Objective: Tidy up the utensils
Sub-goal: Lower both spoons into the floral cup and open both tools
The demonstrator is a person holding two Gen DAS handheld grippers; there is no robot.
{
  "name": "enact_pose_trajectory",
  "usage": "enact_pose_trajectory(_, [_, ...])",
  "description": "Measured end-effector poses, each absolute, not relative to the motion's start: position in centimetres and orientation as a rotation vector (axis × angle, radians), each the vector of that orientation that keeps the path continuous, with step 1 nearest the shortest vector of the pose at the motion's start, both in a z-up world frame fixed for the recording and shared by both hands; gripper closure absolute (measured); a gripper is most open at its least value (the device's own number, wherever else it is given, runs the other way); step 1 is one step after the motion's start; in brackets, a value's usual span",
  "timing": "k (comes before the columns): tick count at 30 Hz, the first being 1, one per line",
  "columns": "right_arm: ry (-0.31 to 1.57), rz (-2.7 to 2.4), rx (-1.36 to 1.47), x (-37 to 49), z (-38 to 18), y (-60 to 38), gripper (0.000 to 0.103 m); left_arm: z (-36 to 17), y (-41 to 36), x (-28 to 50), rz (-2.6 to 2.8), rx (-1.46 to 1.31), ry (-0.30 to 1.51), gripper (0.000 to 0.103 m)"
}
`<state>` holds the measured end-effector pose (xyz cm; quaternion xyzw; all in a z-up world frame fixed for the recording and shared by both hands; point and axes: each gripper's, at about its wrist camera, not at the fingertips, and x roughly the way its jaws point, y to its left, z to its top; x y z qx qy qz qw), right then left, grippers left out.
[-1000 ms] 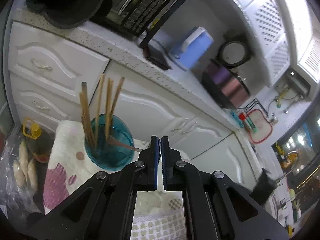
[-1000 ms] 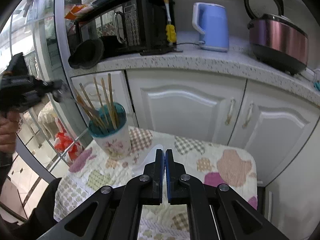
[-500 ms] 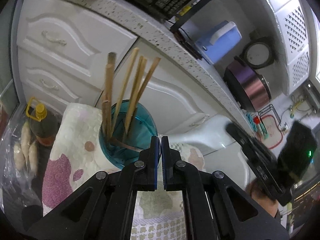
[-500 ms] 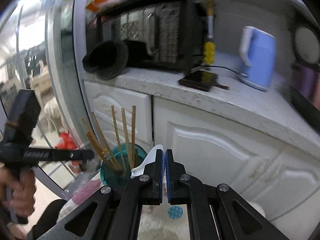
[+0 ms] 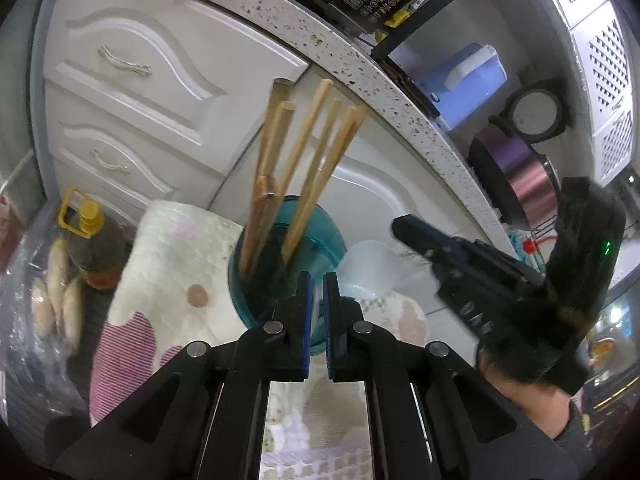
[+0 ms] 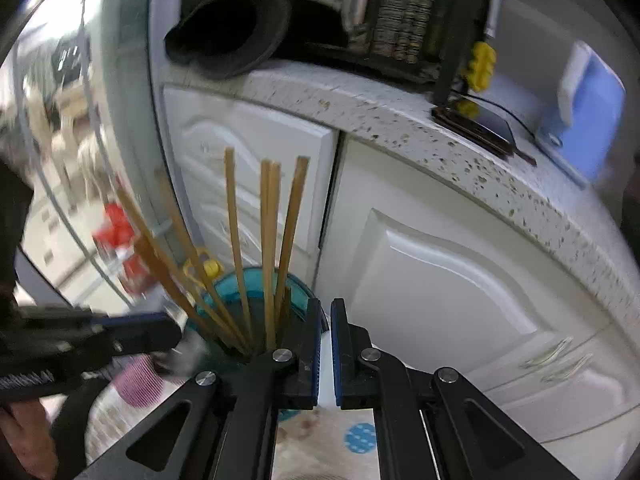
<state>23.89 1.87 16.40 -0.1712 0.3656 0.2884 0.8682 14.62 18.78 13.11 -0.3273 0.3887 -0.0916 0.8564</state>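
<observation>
A teal utensil cup [image 5: 248, 304] stands on a patterned cloth [image 5: 176, 248] and holds several wooden chopsticks [image 5: 308, 184]. My left gripper [image 5: 315, 280] is shut with nothing seen between its pads, right at the cup's near rim. My right gripper [image 6: 325, 308] is shut on a white spoon [image 6: 325, 364]; the spoon's bowl [image 5: 368, 272] shows in the left wrist view just right of the cup. The cup [image 6: 256, 284] and chopsticks [image 6: 268, 248] sit just left of the right fingertips. The right gripper body [image 5: 460, 264] reaches in from the right.
White cabinets [image 5: 132, 80] and a speckled countertop [image 5: 360, 68] stand behind. On the counter are a blue kettle [image 5: 468, 80], a rice cooker [image 5: 524, 176] and a microwave [image 6: 400, 12]. An oil bottle [image 5: 88, 240] and a bag stand left of the cloth.
Both grippers have moved closer to the cup. The right gripper brought the white spoon down beside the cup's rim. The left gripper stays shut.
</observation>
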Motion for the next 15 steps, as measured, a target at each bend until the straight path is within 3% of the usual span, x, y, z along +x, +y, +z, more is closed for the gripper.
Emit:
enact_pose_trajectory(6, [0.745, 0.596, -0.253, 23.5, 17.5, -0.3, 0.099, 13.3, 19.0, 13.6, -0.167, -0.686, 0.805, 0.099])
enact_pose_trajectory(9, [0.730, 0.589, -0.223, 22.6, 18.0, -1.6, 0.099, 13.8, 18.7, 12.6, -0.149, -0.662, 0.787, 0.090])
enact_pose_trajectory(12, [0.721, 0.585, -0.166, 21.1, 18.4, -3.7, 0.093, 14.2, 17.9, 11.1, -0.126, -0.613, 0.765, 0.075])
enact_pose_trajectory(15, [0.740, 0.585, -0.076, 19.7, 18.1, -6.0, 0.075, 14.4, 16.4, 9.5, -0.070, -0.509, 0.753, 0.042])
